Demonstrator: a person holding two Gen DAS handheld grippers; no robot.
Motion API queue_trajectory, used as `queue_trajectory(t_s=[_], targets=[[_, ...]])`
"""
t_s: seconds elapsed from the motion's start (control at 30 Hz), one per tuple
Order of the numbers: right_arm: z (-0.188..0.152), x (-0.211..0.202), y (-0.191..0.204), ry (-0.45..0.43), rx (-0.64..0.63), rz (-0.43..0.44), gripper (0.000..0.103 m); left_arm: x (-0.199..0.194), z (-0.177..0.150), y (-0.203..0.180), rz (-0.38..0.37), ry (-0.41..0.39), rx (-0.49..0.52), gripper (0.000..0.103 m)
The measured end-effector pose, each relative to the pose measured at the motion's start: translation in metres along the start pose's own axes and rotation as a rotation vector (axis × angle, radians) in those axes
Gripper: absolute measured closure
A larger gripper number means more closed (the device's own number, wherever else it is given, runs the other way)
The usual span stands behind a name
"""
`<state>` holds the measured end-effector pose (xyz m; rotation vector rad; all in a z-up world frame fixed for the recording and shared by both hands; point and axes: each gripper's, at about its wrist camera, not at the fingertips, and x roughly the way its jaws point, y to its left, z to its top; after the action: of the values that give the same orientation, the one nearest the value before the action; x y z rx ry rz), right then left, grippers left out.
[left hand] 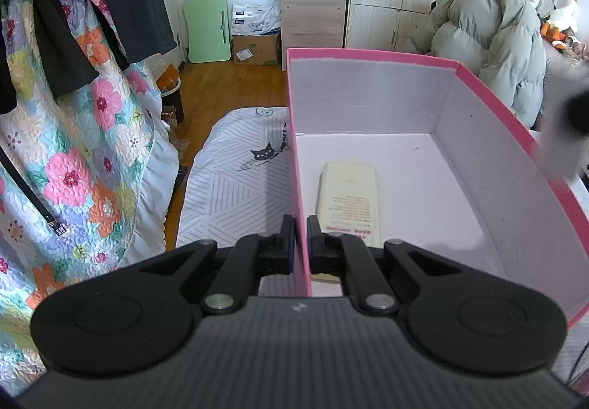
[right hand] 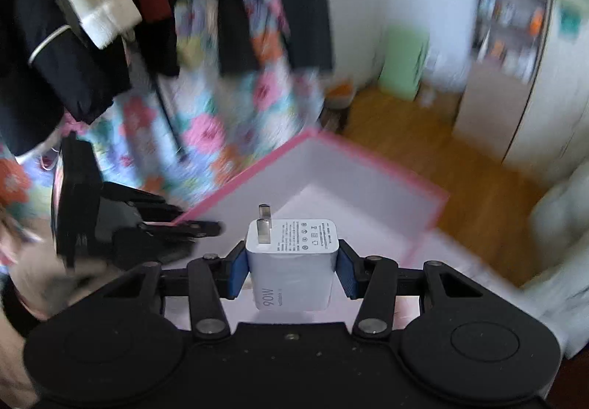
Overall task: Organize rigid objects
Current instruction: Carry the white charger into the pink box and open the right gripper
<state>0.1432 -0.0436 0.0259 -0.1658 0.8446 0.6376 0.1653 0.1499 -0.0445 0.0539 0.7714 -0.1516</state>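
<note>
White cube-shaped plastic charger (right hand: 292, 263) gripped by right tool (right hand: 292, 271) above pink cardboard box (left hand: 371, 92).
Left tool (left hand: 301, 243) clamps the box's near wall; a cream remote control (left hand: 348, 199) lies inside.

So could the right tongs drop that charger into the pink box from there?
Probably yes: the box lies open-topped just ahead, below the charger in the right tongs, nothing between.
</note>
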Motion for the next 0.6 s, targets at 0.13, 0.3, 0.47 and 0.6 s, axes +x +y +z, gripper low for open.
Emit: queue_trajectory(t_s=[0.13,0.3,0.47,0.6], targets=[[0.02,0.075,0.01,0.244,0.065,-0.007,0.049,0.0,-0.001,0.0,-0.004,-0.004,0.001,0.098],[0.021,0.147,0.006,0.448,0.205,-0.081,0.049,0.0,0.0,0.001,-0.011,-0.002,-0.008,0.098],[0.011,0.18,-0.021,0.49,0.514,-0.066,0.049,-0.001,-0.001,0.001,-0.019,-0.01,-0.004,0.097],[0.004,0.191,-0.037,0.475,0.64,-0.084,0.048,0.0,-0.001,0.003,-0.026,-0.013,-0.008,0.097]])
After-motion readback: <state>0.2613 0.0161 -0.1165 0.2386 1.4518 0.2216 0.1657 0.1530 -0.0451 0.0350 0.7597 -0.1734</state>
